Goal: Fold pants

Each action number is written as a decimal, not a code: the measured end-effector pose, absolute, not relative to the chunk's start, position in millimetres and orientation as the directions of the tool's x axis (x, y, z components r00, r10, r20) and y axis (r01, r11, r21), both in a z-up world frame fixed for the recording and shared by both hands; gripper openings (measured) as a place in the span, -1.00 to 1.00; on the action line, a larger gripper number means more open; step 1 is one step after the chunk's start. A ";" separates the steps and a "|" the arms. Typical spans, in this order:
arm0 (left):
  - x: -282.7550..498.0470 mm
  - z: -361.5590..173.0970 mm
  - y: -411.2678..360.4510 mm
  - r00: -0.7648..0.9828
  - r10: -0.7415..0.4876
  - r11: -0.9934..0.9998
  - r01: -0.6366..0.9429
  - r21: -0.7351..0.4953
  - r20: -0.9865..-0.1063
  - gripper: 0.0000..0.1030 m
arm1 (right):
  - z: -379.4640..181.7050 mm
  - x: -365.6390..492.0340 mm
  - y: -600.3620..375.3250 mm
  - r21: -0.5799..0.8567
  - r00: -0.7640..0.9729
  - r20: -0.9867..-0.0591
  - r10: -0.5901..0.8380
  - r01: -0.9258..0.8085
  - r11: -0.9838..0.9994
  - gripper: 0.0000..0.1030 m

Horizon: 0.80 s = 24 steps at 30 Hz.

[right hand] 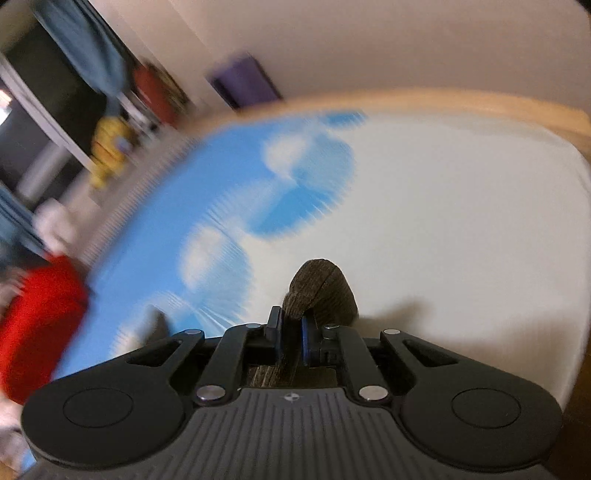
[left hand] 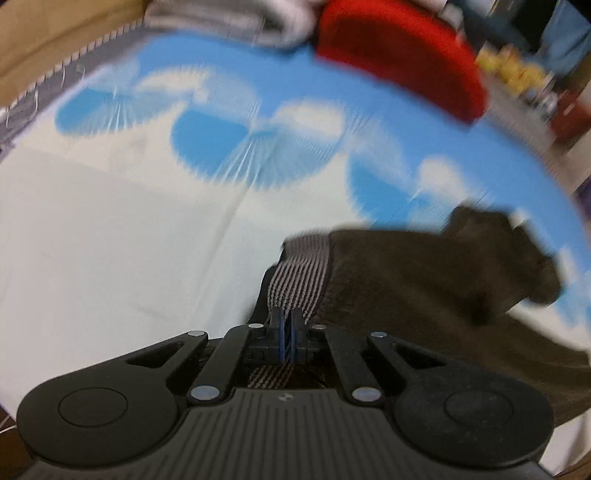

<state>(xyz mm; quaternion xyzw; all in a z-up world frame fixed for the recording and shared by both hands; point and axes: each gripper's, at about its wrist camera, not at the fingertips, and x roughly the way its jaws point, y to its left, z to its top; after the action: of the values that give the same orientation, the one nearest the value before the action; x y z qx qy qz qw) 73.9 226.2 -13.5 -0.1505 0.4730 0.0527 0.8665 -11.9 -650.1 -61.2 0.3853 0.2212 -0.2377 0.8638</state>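
Dark brown pants (left hand: 436,280) with a striped grey waistband (left hand: 299,273) hang over a blue and white patterned bed sheet (left hand: 129,229). My left gripper (left hand: 285,325) is shut on the striped waistband, with the brown cloth trailing off to the right. In the right wrist view my right gripper (right hand: 290,332) is shut on a bunched fold of the same brown pants (right hand: 319,291), which sticks up between its fingers above the sheet (right hand: 443,221). Both views are blurred by motion.
A red cushion (left hand: 402,62) lies at the far edge of the bed; it also shows in the right wrist view (right hand: 37,325). Grey and white folded cloth (left hand: 229,22) lies beside it. A wooden bed rim (right hand: 443,101) and a pale wall lie beyond the sheet.
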 end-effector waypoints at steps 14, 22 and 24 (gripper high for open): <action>57.1 -24.4 201.7 0.463 -0.036 0.991 -0.095 -0.090 -0.886 -0.87 | -102.7 -2.9 -674.7 0.254 0.406 -0.850 -0.336 0.874 0.414 -0.67; 77.6 -72.4 141.9 0.317 -0.094 0.995 0.048 -0.083 -0.944 -0.72 | -72.3 16.8 -617.8 0.238 0.556 -0.764 -0.327 0.715 0.657 -0.37; 80.1 -92.3 132.6 0.239 -0.036 0.996 0.091 -0.014 -0.970 -0.69 | -74.1 23.2 -607.4 0.268 0.584 -0.770 -0.257 0.662 0.700 -0.34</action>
<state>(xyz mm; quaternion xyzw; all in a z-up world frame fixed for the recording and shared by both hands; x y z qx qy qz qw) 80.1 132.6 -92.3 0.0227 0.6154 -0.0404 0.7868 23.2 -607.4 -74.1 0.2761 0.3663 -0.2717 0.8461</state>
